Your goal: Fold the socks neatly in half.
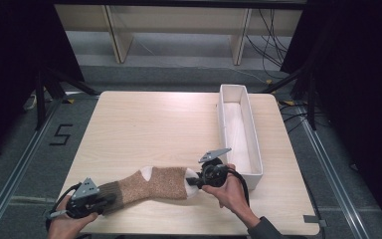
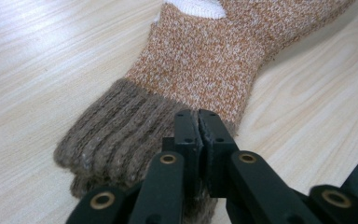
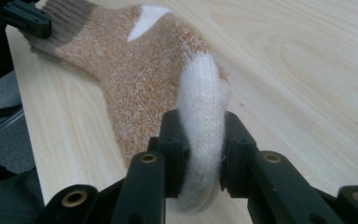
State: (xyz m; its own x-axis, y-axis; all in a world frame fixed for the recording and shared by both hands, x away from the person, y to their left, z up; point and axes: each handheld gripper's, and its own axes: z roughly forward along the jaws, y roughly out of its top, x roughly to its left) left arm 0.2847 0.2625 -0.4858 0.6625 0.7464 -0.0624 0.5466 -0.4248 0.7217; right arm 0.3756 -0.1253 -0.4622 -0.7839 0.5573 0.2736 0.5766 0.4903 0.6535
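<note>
Sock [image 1: 154, 183] lay along the surface's [image 1: 154, 124] near edge, long axis left-right. Left gripper [image 1: 102, 199] clamped on brown cuff [image 2: 116, 140]; right gripper [image 1: 193, 181] clamped on white toe [image 3: 203, 126]. Tray [image 1: 255, 149] stood just right of the toe end.

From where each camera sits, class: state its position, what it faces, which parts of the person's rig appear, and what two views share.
High view: above the person's side, looking forward and down at the table; both hands and forearms enter from below.
Left gripper view: rides the left gripper, facing the sock; its jaws grip the brown cuff.
Right gripper view: rides the right gripper, jaws on the white toe.
Shared: both gripper views show the sock.
</note>
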